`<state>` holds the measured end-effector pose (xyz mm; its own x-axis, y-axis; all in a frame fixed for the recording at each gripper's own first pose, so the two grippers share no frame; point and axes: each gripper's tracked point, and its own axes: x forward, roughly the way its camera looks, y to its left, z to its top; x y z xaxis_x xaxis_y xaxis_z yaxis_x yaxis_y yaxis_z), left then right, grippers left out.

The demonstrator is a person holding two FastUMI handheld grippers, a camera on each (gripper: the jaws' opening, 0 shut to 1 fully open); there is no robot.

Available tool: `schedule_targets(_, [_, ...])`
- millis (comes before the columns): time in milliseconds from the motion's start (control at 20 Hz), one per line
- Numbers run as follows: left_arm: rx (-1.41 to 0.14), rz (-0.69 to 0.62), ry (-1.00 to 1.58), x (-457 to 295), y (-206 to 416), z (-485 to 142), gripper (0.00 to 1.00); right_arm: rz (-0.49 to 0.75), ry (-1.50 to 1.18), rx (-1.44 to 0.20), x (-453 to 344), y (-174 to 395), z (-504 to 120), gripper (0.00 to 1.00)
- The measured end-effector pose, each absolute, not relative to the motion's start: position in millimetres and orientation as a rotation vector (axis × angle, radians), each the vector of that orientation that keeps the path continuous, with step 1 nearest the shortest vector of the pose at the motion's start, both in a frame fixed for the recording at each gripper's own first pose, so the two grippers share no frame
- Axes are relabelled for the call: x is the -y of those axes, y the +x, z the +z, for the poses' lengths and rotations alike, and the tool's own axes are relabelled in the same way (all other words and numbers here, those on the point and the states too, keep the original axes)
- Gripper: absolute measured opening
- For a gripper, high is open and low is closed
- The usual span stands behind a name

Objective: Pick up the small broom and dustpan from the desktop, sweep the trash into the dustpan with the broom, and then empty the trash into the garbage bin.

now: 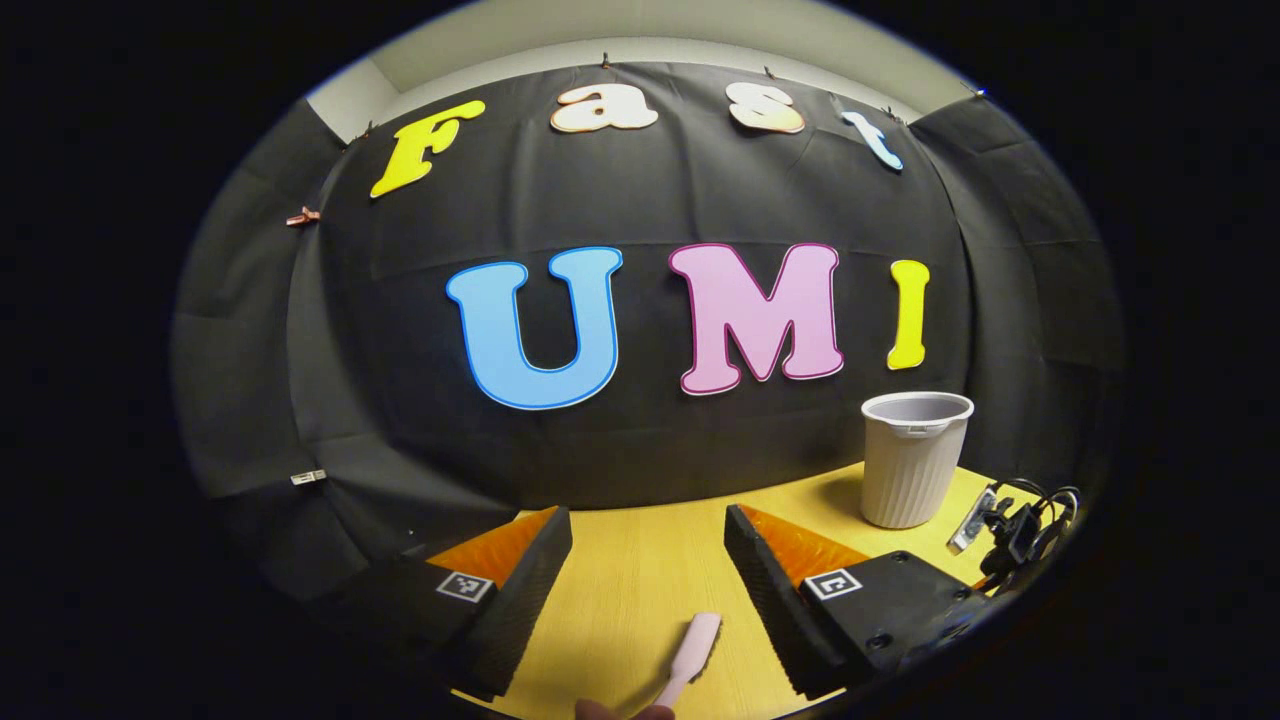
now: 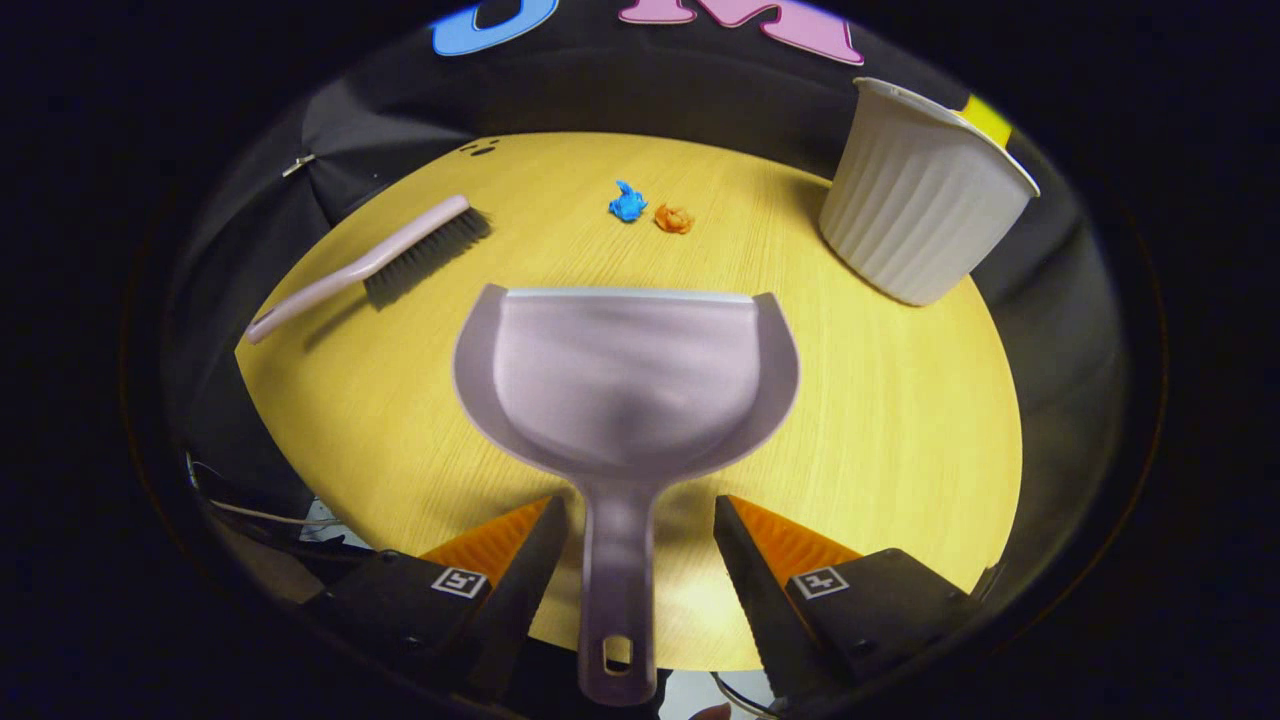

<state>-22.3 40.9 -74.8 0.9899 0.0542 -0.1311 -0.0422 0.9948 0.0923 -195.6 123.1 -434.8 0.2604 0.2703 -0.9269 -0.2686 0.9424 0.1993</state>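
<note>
In the right gripper view a pale lilac dustpan (image 2: 625,385) lies flat on the yellow desktop (image 2: 900,400), its handle running back between the fingers of my right gripper (image 2: 635,535), which stands open around it without touching. The small broom (image 2: 375,262) lies at the left with dark bristles. A blue scrap (image 2: 627,203) and an orange scrap (image 2: 674,218) lie just beyond the dustpan. The ribbed white garbage bin (image 2: 920,195) stands at the far right. In the left gripper view my left gripper (image 1: 648,545) is open above the desktop, over the tip of the broom's handle (image 1: 692,650).
The garbage bin (image 1: 912,460) stands near the back right of the desktop (image 1: 640,570) in the left gripper view, with black cables and a clip (image 1: 1015,525) beside it at the table's edge. Cables (image 2: 260,510) also hang off the near left edge in the right gripper view.
</note>
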Motion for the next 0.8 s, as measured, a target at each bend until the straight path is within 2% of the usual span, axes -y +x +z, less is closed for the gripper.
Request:
schedule_targets(200, [-0.153,0.066,0.088,-46,-27,-82,0.97,0.384,0.028,-1.323,-138,-192,-448,0.93])
schedule_targets(400, [-0.166,0.074,0.090,-47,-27,-87,0.97,0.316,0.063,-1.387,-136,-188,-448,0.88])
schedule_targets(450, [-0.171,0.073,0.088,-46,-27,-90,0.97,0.306,0.065,-1.398,-136,-186,-453,0.81])
schedule_targets(550, [-0.178,0.070,0.082,-44,-27,-93,0.97,0.305,0.065,-1.416,-136,-183,-454,0.47])
schedule_targets(600, [-0.182,0.067,0.081,-43,-28,-95,0.97,0.313,0.059,-1.407,-136,-182,-452,0.39])
schedule_targets(800, [-0.256,0.050,0.087,-45,-30,-123,0.97,0.335,0.087,-1.379,-139,-177,-453,0.38])
